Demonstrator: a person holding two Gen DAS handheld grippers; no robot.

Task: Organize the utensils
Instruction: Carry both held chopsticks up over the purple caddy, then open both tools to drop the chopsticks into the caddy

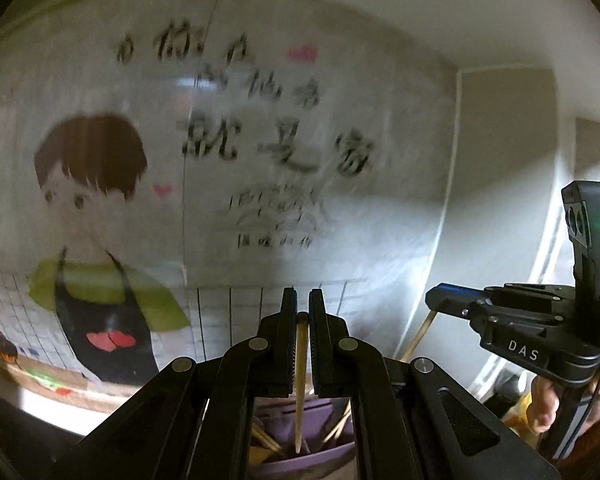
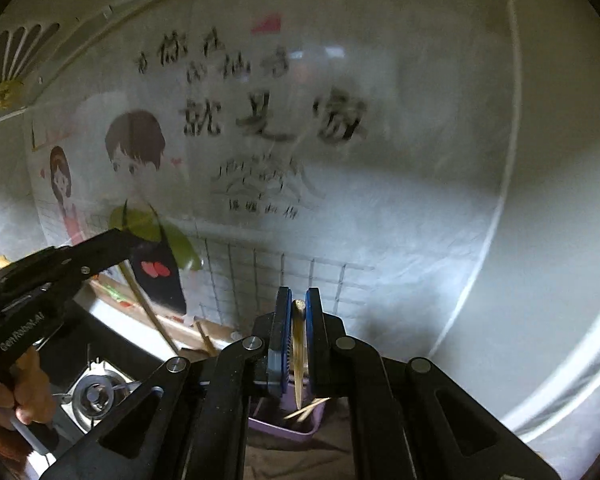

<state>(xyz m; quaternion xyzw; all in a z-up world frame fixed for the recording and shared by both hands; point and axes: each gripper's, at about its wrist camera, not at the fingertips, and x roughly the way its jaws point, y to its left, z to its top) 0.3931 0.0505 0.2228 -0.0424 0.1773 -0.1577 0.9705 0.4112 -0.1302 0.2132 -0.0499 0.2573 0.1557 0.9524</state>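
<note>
Each of two pale wooden chopsticks is pinched near its top: one (image 1: 301,380) between the pressed-together fingers of the left gripper (image 1: 303,300), the other (image 2: 299,356) in the right gripper (image 2: 298,300), both hanging tip-down over the lilac plastic utensil holder (image 2: 286,426) below, in which more sticks lie. The step is judged to be a lift out of the holder; it is best done by keeping both pinches firm and the sticks upright until the tips are seen clear of the rim. The gas burner (image 2: 94,394) beside it is best avoided.

The wall sticker (image 1: 228,152) is blurred; its writing cannot be read. The purple holder (image 2: 300,424) is largely hidden behind the gripper frames.
</note>
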